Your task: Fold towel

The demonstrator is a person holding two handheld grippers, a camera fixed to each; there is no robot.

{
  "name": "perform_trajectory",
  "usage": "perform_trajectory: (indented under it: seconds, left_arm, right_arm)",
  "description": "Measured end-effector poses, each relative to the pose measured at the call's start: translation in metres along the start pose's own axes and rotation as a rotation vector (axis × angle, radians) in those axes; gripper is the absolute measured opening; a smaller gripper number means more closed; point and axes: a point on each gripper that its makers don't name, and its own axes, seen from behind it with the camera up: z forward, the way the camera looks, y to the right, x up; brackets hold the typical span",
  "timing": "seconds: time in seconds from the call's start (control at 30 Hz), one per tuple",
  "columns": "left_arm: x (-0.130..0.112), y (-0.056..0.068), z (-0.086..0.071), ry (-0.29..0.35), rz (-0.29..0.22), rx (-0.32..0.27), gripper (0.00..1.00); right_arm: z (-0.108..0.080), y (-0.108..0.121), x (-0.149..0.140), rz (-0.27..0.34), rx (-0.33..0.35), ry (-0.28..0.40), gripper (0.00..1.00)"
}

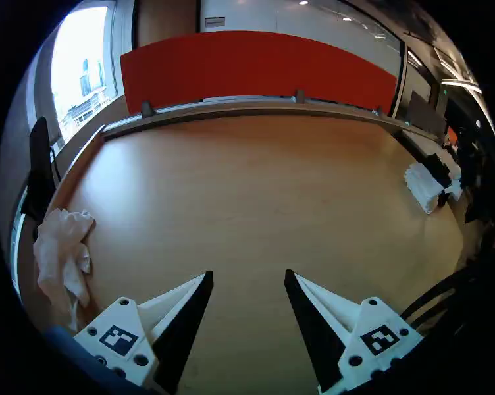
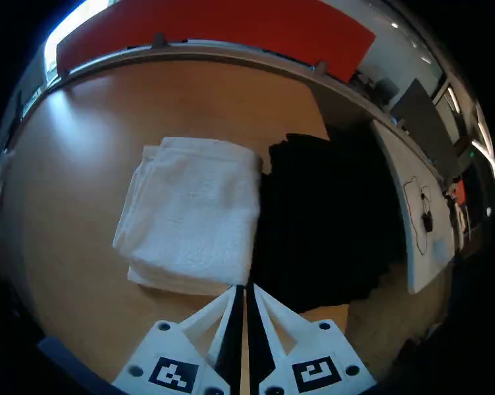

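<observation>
Folded towel (image 2: 191,214) lies flat on the table (image 2: 83,197), just ahead of my right claw (image 2: 245,293), whose fingers are pressed together with nothing between them. The towel's right edge touches a black cloth (image 2: 326,210). A second, crumpled towel (image 1: 62,253) sits at the table's near left edge, left of my left claw (image 1: 248,273), which is spread wide and empty. Risks as I judge them: the crumpled towel is bunched right at the rim, so a sloppy pinch could take one layer only or drag it off the table. My right claw is close enough to nudge the folded towel and spoil its layers. Right gripper view gives the fold layers and the black cloth up close. Left gripper view gives the crumpled towel, the bare table middle, the red partition (image 1: 260,66), and far right a small white stack (image 1: 422,186), likely that same folded towel.
</observation>
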Motion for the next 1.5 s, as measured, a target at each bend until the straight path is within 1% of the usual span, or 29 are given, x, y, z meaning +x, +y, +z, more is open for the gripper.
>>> perform_trajectory:
  seconds: [0.27,0.33,0.37,0.4,0.47,0.6,0.67,0.73,0.8,0.83,1.07,1.27,1.43,1.5]
  left_arm:
    - [0.001,0.0,0.001,0.001,0.001,0.0,0.8]
    - [0.001,0.0,0.0,0.001,0.001,0.0,0.8]
    - [0.001,0.0,0.0,0.001,0.0,0.0,0.8]
    - [0.002,0.0,0.0,0.001,-0.001,0.0,0.8]
    - [0.002,0.0,0.0,0.002,-0.003,0.001,0.8]
    - [0.002,0.0,0.0,0.002,-0.007,0.001,0.8]
    - [0.001,0.0,0.001,0.002,-0.007,0.001,0.8]
    - [0.002,0.0,0.001,0.003,-0.007,0.0,0.8]
    - [0.002,0.0,0.002,0.004,-0.007,-0.001,0.79]
    - [0.003,0.001,0.002,0.004,-0.007,-0.002,0.8]
    - [0.004,0.001,0.001,0.01,-0.008,-0.004,0.8]
    - [0.004,-0.001,0.0,0.014,-0.011,-0.003,0.8]
    - [0.004,-0.003,-0.002,0.018,-0.014,-0.001,0.8]
    - [0.004,-0.004,-0.003,0.021,-0.016,-0.001,0.8]
  right_arm:
    - [0.002,-0.001,-0.001,0.001,0.0,-0.003,0.04]
    - [0.003,-0.002,-0.001,0.001,-0.002,-0.002,0.06]
    - [0.003,-0.002,-0.001,0.001,-0.004,-0.002,0.09]
    - [0.003,-0.001,-0.001,0.001,-0.006,-0.001,0.14]
    - [0.003,-0.001,0.0,-0.001,-0.011,-0.001,0.28]
    - [0.001,-0.001,0.0,-0.007,-0.017,0.004,0.62]
    - [0.0,-0.002,0.0,-0.008,-0.016,0.01,0.7]
    - [0.0,-0.005,0.001,-0.008,-0.012,0.016,0.83]
    - [-0.001,-0.008,0.002,-0.007,-0.006,0.021,0.93]
    - [-0.001,-0.009,0.003,-0.007,-0.003,0.023,0.95]
    - [-0.002,-0.016,0.006,-0.01,0.006,0.034,0.95]
    - [-0.003,-0.022,0.009,-0.008,0.016,0.043,0.95]
    - [-0.005,-0.032,0.015,-0.008,0.035,0.059,0.95]
    - [-0.006,-0.039,0.018,-0.008,0.047,0.069,0.97]
